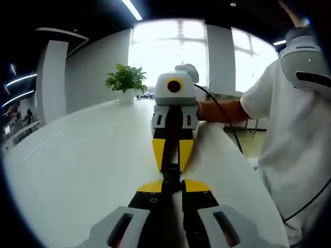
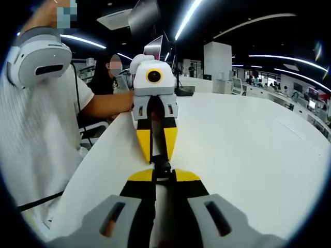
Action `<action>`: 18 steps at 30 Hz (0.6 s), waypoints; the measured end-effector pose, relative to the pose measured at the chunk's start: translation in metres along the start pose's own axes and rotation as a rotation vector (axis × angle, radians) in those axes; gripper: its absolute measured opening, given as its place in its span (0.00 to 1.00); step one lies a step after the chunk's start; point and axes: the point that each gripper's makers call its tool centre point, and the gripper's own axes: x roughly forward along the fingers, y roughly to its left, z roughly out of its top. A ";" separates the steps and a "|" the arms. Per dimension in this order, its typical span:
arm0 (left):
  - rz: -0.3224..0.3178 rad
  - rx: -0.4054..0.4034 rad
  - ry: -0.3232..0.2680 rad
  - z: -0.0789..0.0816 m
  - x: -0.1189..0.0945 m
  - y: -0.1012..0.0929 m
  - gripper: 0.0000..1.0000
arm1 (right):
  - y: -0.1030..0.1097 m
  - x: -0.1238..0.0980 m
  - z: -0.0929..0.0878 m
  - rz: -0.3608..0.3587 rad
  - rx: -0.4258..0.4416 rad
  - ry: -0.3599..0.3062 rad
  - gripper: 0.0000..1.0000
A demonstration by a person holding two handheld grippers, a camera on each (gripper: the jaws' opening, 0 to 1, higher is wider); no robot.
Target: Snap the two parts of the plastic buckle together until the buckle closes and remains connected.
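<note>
Your left gripper [image 1: 172, 182] sits nearest in the left gripper view, jaws narrowed onto one end of the black buckle [image 1: 171, 170]. Just beyond the buckle, your right gripper [image 1: 172, 164] meets it head-on, jaws pinched on the other end [image 2: 161, 166]. You hold the buckle over the white table [image 1: 93, 155]. Far past the buckle stands a potted plant [image 1: 125, 81].

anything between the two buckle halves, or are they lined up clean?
Nothing visible between them. The left gripper and right gripper face each other tip to tip over the white table, and the black buckle bridges the short gap between their tips.
</note>
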 end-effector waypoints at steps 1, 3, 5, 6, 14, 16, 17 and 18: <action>0.000 0.002 0.000 0.000 0.000 0.000 0.09 | 0.000 0.000 0.000 0.000 0.001 0.000 0.11; 0.003 -0.007 0.002 0.000 0.000 0.001 0.09 | 0.000 0.000 0.000 -0.001 0.001 0.001 0.11; 0.005 -0.007 0.002 0.000 0.000 0.001 0.08 | 0.000 0.000 -0.001 -0.001 0.003 0.001 0.11; 0.006 -0.007 0.002 0.000 0.000 0.001 0.08 | 0.000 0.000 -0.001 -0.001 0.002 0.001 0.11; 0.010 -0.012 0.001 -0.001 -0.001 0.004 0.08 | -0.001 0.000 -0.001 0.006 0.009 0.008 0.11; 0.012 -0.014 0.000 -0.002 -0.003 0.006 0.08 | -0.001 0.001 0.000 0.007 0.010 0.009 0.11; 0.012 -0.014 0.000 -0.002 -0.004 0.007 0.08 | -0.001 0.001 0.000 0.006 0.010 0.010 0.11; 0.012 -0.014 0.000 -0.002 -0.004 0.007 0.08 | -0.001 0.001 0.000 0.006 0.008 0.011 0.11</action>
